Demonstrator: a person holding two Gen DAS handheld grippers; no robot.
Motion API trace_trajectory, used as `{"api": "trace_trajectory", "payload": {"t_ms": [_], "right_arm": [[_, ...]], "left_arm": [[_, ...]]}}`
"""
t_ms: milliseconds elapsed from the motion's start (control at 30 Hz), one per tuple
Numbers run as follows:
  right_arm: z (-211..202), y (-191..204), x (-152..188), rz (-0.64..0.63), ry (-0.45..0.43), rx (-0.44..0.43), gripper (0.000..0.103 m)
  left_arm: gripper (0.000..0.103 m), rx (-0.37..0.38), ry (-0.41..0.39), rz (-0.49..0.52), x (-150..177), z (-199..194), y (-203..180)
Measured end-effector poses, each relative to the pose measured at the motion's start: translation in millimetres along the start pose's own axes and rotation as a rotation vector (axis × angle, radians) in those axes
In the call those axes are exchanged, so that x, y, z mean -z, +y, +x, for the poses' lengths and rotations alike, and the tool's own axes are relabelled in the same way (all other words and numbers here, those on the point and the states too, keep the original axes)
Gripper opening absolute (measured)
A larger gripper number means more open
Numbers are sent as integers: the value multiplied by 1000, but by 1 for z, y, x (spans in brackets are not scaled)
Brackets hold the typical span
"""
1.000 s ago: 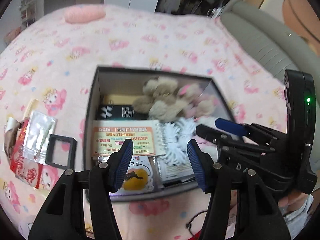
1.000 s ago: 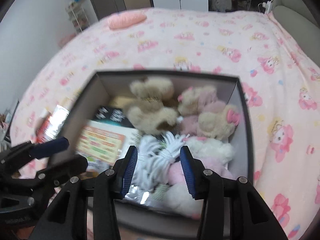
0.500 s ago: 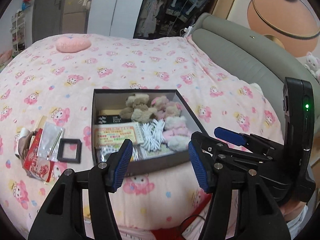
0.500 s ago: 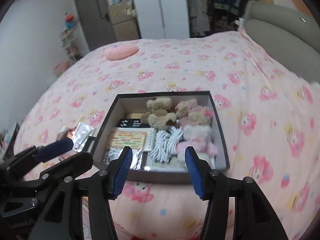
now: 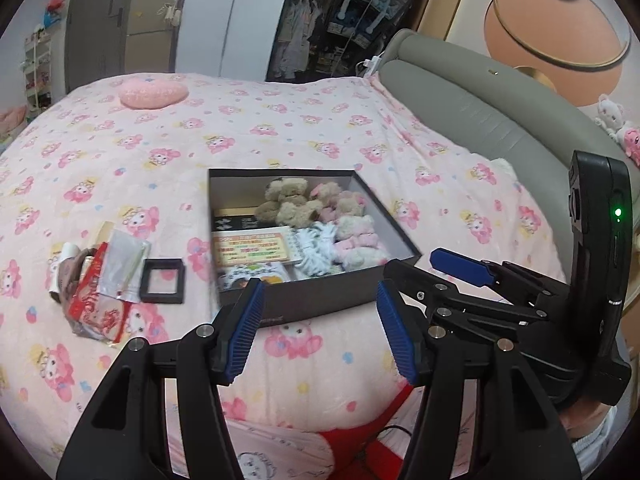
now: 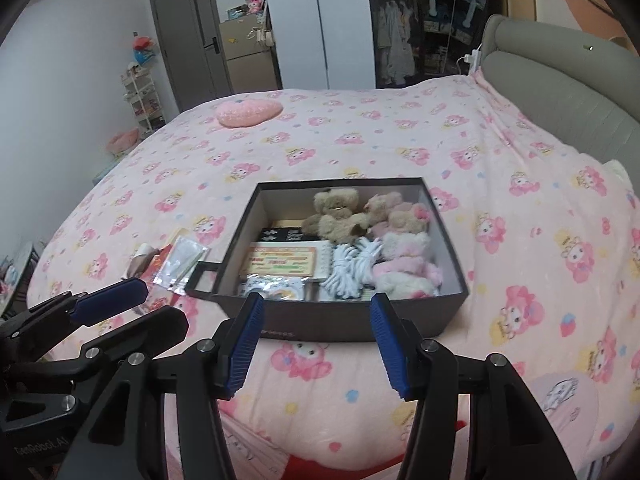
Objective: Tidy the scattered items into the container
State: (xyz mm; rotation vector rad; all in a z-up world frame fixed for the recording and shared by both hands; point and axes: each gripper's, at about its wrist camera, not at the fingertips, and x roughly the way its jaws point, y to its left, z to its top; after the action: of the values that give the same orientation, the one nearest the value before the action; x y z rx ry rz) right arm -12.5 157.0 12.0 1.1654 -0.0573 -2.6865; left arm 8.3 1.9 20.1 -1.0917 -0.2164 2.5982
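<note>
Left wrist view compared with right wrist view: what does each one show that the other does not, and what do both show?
Only the left wrist view shows the whole small black frame on the blanket, the round peach wall decoration, and the right gripper from the side. Only the right wrist view shows the white shelf rack by the wall, and the left gripper from the side. Both show the dark box with plush toys, the packets outside it, and the pink cushion.

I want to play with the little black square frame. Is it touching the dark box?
Apart. In the left wrist view a strip of pink bedspread shows between the small black square frame and the dark cardboard box.
</note>
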Motion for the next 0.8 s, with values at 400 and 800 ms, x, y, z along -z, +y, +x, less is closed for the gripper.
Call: {"api": "trace_trajectory", "payload": {"t_ms": [400,800], "right_arm": [[41,59,26,-8,73,-20,51],[95,100,32,-68,182,-83,50]], "left_arm": [[57,-93,69,-126,36,-4,69],[55,-161,86,-278,62,8,129]]}}
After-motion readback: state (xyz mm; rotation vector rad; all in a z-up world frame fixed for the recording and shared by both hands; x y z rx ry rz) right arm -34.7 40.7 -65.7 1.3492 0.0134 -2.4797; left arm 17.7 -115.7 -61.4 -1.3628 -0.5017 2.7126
